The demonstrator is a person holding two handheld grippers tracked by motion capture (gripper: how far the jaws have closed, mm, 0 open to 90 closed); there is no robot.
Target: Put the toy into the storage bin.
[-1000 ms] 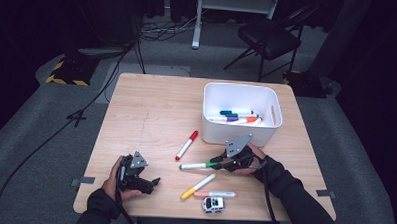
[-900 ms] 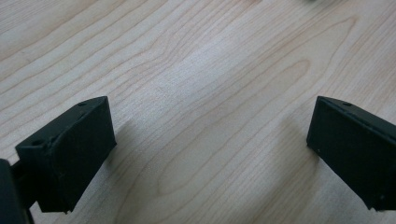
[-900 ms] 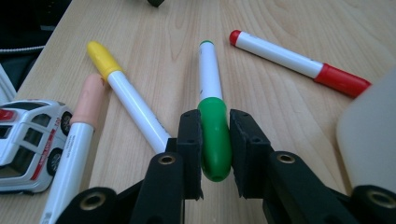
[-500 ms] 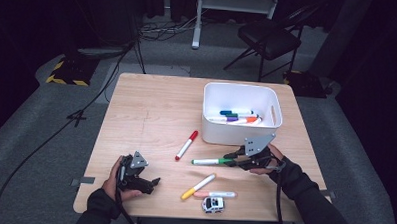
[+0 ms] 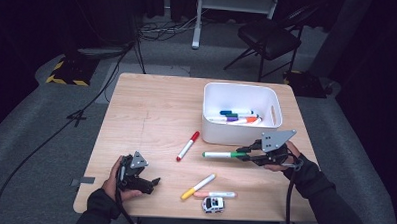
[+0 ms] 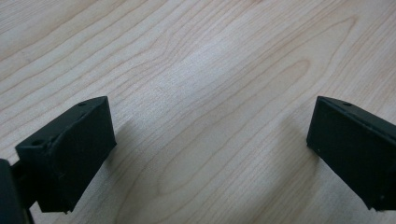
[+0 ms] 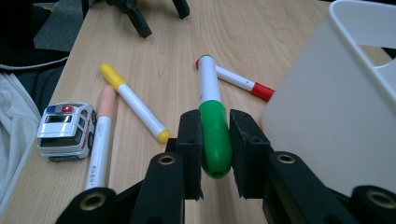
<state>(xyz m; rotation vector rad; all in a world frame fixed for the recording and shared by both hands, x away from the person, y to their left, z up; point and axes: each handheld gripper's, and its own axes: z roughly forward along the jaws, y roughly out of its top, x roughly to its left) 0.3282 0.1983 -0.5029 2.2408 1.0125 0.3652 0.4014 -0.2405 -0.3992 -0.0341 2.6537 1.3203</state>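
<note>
Right claw [image 7: 215, 140] clamps green marker [image 7: 212, 126] by its cap end, barrel sticking out level ahead, likely for dropping into bin [image 5: 242, 101] just beside it; left claw [image 6: 205, 154] wide, idle over table [image 6: 196, 70].

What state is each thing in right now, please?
right gripper: shut on green marker, lifted
left gripper: open, nothing between its jaws
white bin: upright, markers inside
red marker: lying on table
yellow marker: lying
toy car: upright
</note>
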